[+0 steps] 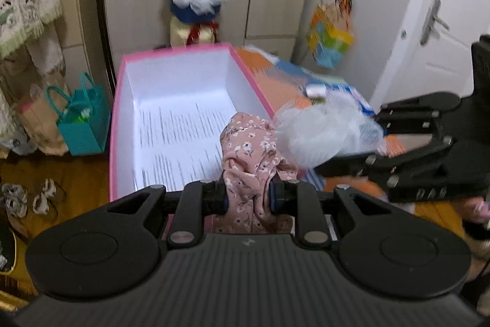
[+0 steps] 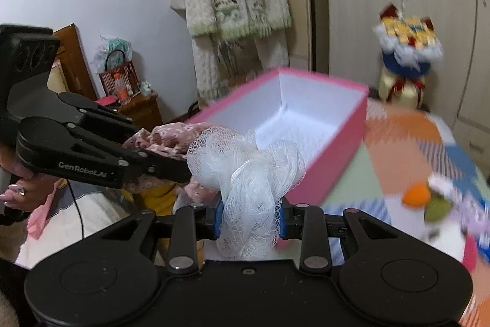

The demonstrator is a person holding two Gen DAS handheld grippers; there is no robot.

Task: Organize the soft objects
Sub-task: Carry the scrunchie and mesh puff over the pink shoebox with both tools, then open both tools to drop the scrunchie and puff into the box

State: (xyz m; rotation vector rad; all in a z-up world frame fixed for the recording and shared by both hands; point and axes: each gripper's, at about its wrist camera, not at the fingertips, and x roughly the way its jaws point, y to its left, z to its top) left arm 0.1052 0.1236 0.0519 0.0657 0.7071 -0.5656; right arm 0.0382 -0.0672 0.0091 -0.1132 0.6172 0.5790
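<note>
Soft objects remain unpacked: left gripper [image 1: 247, 198] fingers pinch a pink floral cloth [image 1: 252, 155], right gripper [image 2: 249, 218] fingers clamp a white mesh pouf [image 2: 245, 170], both near the empty pink box [image 1: 122, 100] at twelve o'clock.

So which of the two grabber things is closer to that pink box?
Left. The left gripper, holding the floral cloth, sits at the pink box's near edge; the right gripper, holding the white mesh puff, is off beside it.
</note>
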